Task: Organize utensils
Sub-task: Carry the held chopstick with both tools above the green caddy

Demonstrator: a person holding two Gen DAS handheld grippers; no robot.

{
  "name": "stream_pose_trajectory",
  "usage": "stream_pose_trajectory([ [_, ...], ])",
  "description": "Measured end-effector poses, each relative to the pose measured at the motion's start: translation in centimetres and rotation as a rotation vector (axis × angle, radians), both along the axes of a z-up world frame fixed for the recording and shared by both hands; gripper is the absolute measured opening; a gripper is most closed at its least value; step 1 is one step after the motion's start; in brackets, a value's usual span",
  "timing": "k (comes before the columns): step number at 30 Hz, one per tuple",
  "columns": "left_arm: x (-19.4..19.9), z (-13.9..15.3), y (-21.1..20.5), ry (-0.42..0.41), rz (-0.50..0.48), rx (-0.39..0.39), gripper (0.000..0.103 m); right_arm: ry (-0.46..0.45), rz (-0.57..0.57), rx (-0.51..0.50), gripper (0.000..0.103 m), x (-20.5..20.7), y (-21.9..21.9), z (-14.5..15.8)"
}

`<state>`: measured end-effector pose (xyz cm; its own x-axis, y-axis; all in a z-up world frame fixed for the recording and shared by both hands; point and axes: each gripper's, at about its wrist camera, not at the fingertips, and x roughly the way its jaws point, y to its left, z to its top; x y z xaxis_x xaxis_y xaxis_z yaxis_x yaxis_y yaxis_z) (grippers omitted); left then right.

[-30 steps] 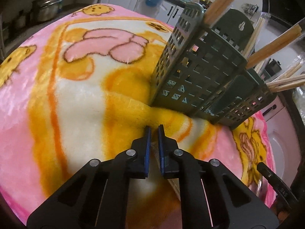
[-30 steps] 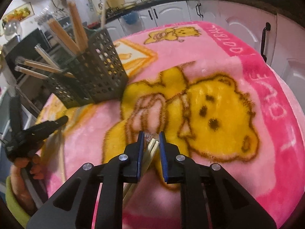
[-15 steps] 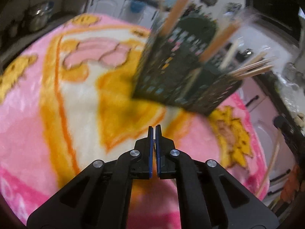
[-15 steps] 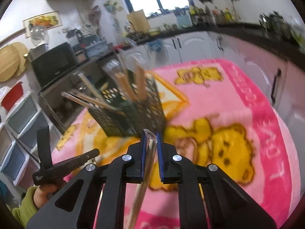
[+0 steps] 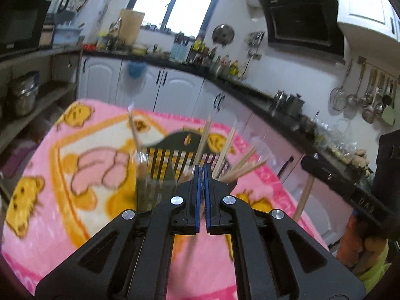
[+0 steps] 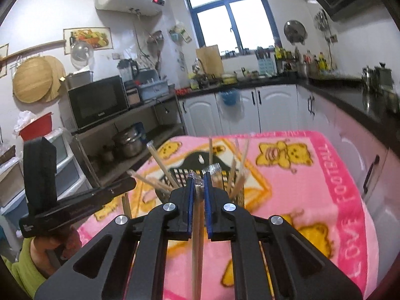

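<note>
A dark green utensil caddy [image 5: 160, 165] holding several wooden chopsticks stands on the pink blanket-covered table [image 5: 75, 200]; it also shows in the right wrist view [image 6: 200, 160]. My left gripper [image 5: 202, 170] is shut, with something thin between its pads that I cannot make out, raised in front of the caddy. My right gripper [image 6: 198, 176] is shut on a plastic-wrapped pair of chopsticks [image 6: 197, 237], held above the table in front of the caddy. The left gripper's body shows at the left of the right wrist view [image 6: 75, 207].
Kitchen cabinets and a dark counter [image 6: 337, 92] run behind and right of the table. A shelf with a microwave [image 6: 97, 102] and pots [image 6: 127, 140] stands left. The right gripper's body and its chopsticks [image 5: 306, 195] show at the right of the left wrist view.
Both grippers have lifted from the blanket and tilted up to face the caddy. The right one carried the wrapped chopsticks up with it. The left jaws closed further.
</note>
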<state>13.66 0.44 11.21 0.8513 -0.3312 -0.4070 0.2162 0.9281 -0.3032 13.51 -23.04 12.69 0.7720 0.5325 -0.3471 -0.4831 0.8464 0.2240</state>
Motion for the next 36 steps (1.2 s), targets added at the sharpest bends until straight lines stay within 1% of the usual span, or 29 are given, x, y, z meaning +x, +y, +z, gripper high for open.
stream_pose_trajectory([
  [5, 0.1, 3.4, 0.1, -0.083, -0.002, -0.002, 0.001, -0.07, 0.003, 0.026, 0.008, 0.0, 0.5, 1.7],
  [11, 0.6, 6.6, -0.5, -0.151, -0.011, 0.005, 0.001, -0.084, -0.005, 0.042, 0.008, 1.1, 0.8, 2.7],
  [16, 2.0, 8.3, -1.0, -0.176, -0.024, 0.017, 0.001, -0.095, -0.011, 0.059, 0.008, 1.7, 1.0, 3.4],
  [20, 2.8, 9.6, -1.7, -0.197, -0.035, 0.03, 0.001, -0.125, -0.015, 0.071, 0.008, 2.3, 1.3, 4.4],
  [23, 3.4, 10.9, -1.9, -0.228, -0.035, 0.047, 0.001, -0.139, -0.021, 0.073, 0.008, 2.8, 1.6, 5.1],
  [29, 5.2, 13.1, -1.9, -0.271, -0.002, 0.078, 0.001, -0.171, -0.035, 0.073, 0.008, 4.2, 2.2, 6.5],
  [33, 6.8, 13.8, -1.6, -0.272, 0.02, 0.081, 0.001, -0.192, -0.052, 0.076, 0.008, 5.1, 2.8, 7.3],
  [36, 8.2, 14.0, -1.3, -0.272, 0.042, 0.079, 0.001, -0.225, -0.072, 0.082, 0.008, 5.5, 3.0, 7.9],
])
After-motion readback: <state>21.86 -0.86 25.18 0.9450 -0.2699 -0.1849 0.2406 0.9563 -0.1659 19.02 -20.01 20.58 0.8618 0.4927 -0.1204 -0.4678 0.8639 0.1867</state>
